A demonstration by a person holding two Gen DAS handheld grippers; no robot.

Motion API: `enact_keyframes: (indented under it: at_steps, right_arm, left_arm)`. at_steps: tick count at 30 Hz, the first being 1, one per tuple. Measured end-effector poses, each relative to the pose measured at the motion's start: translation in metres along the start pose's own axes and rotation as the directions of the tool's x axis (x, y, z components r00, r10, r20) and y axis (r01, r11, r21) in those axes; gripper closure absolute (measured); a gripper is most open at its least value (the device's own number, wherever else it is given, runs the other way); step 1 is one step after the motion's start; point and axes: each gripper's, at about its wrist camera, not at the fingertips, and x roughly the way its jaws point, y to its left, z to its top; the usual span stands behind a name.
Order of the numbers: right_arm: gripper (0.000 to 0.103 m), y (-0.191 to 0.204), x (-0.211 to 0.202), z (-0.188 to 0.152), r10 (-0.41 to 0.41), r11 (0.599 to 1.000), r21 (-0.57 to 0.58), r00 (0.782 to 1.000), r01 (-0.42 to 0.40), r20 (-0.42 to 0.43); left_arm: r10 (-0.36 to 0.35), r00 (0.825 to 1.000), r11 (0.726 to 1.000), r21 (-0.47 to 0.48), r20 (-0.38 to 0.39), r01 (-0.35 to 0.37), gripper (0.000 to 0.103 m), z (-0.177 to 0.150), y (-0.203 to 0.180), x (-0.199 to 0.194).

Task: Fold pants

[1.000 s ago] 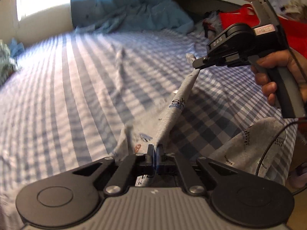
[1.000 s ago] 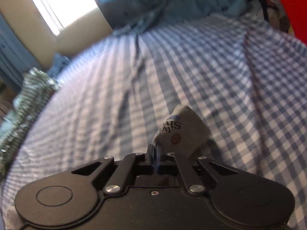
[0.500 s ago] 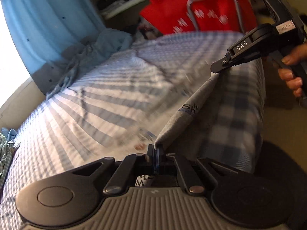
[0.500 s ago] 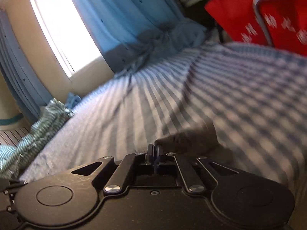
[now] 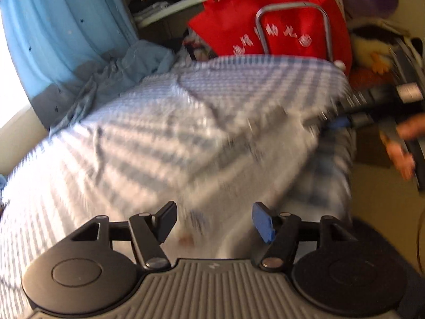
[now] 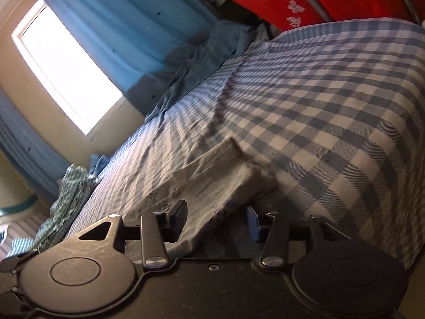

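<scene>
Light grey pants (image 6: pixel 212 183) with small prints lie in a flat layer on the blue checked bed sheet (image 6: pixel 332 111). My right gripper (image 6: pixel 215 223) is opening, and the near edge of the pants lies loose between its fingers, with neither pad pressing on it. In the left wrist view the pants (image 5: pixel 252 159) are a blurred pale sheet. My left gripper (image 5: pixel 215 222) is opening too, with the cloth's near end between and just beyond its fingers, not pinched. The right gripper (image 5: pixel 372 106) shows at the far right, held by a hand (image 5: pixel 403 146).
A red bag (image 5: pixel 265 13) and a metal rail (image 5: pixel 292 8) stand past the bed's far end. A blue curtain (image 5: pixel 66 40) and bunched blue cloth (image 6: pixel 202 61) lie along the window side. Green checked fabric (image 6: pixel 71 194) sits at the left. The bed's edge drops to the floor at the right.
Both grippers were shut on the pants, stretched taut between them. Both now stand open and the cloth has dropped onto the sheet. Both views swung towards the bed's red-bag end.
</scene>
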Motion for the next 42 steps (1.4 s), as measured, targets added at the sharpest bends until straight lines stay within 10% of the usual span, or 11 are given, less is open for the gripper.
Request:
enact_keyframes:
  at_steps: [7,12,14,22,31,33,35,42]
  right_arm:
    - [0.084,-0.006,0.002,-0.005,-0.067,0.997,-0.021,0.993,0.069,0.095]
    - [0.093,0.012,-0.001,-0.021,-0.097,0.956,-0.259,0.982,0.137,0.161]
    - [0.095,0.015,0.000,-0.023,-0.086,0.941,-0.311,0.982,0.135,0.166]
    - [0.096,0.021,0.002,-0.003,-0.062,0.909,-0.392,0.977,0.140,0.206]
    - [0.045,-0.006,0.021,0.009,-0.101,0.935,-0.333,0.990,0.127,0.094]
    - [0.056,-0.014,0.031,0.012,-0.071,0.957,-0.277,0.996,0.082,0.048]
    - [0.090,-0.013,0.037,0.014,-0.055,0.965,-0.254,0.998,0.059,0.024]
    - [0.093,0.008,0.016,0.022,-0.096,0.939,-0.317,0.987,0.134,0.132]
  left_arm:
    - [-0.181,0.984,0.983,-0.041,-0.009,0.180,0.035,0.084,0.013,0.117]
    - [-0.291,0.951,0.957,-0.028,-0.109,0.290,0.099,0.092,0.002,0.171]
    - [-0.286,0.951,0.958,-0.062,-0.118,0.281,0.103,0.088,0.001,0.178]
    - [-0.171,0.982,0.983,-0.076,-0.081,0.165,0.103,0.098,-0.005,0.169]
    - [-0.122,0.987,0.986,-0.125,-0.101,0.109,0.075,0.088,0.000,0.174]
    - [-0.107,0.988,0.985,-0.146,-0.108,0.091,0.074,0.086,-0.001,0.174]
    - [-0.095,0.991,0.981,-0.178,-0.093,0.077,0.074,0.084,0.000,0.171]
    - [-0.007,0.996,0.970,-0.241,0.093,0.030,0.038,0.070,-0.002,0.120]
